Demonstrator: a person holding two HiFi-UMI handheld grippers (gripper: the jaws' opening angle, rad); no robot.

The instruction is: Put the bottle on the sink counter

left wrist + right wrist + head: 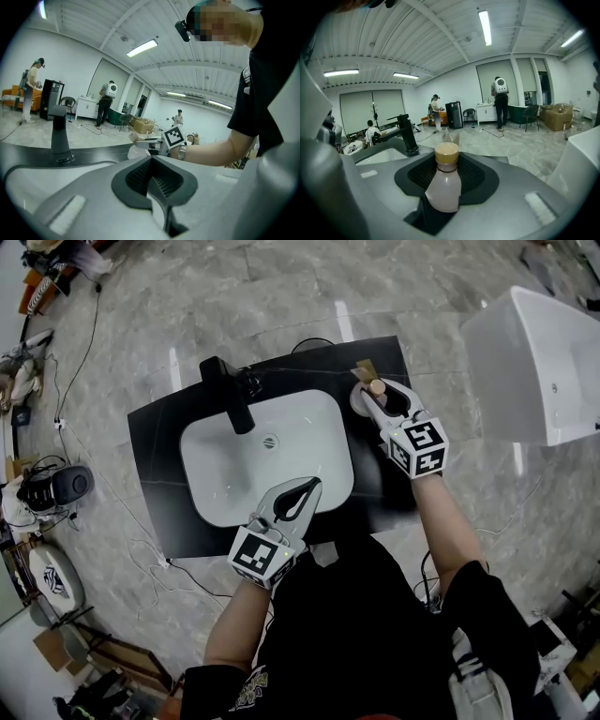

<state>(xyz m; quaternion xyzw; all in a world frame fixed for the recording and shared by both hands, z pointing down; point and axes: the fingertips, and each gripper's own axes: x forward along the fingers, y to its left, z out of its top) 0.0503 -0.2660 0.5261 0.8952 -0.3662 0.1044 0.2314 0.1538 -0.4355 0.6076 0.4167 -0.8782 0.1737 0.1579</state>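
Bottle [443, 187] clamped in right gripper [370, 392] — at sink counter [159, 456]; left gripper [309, 487] closed.

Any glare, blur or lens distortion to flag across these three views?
Head view: lamp glare streaks on the floor, mild barrel bend at the edges. Left gripper view: heavy fisheye, black corners. Right gripper view: same fisheye, ceiling lamp blown out, bottle in focus.

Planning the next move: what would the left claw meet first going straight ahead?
Likely the right claw, shut on the bottle; nothing nearer shows over the basin, though depth is unclear.
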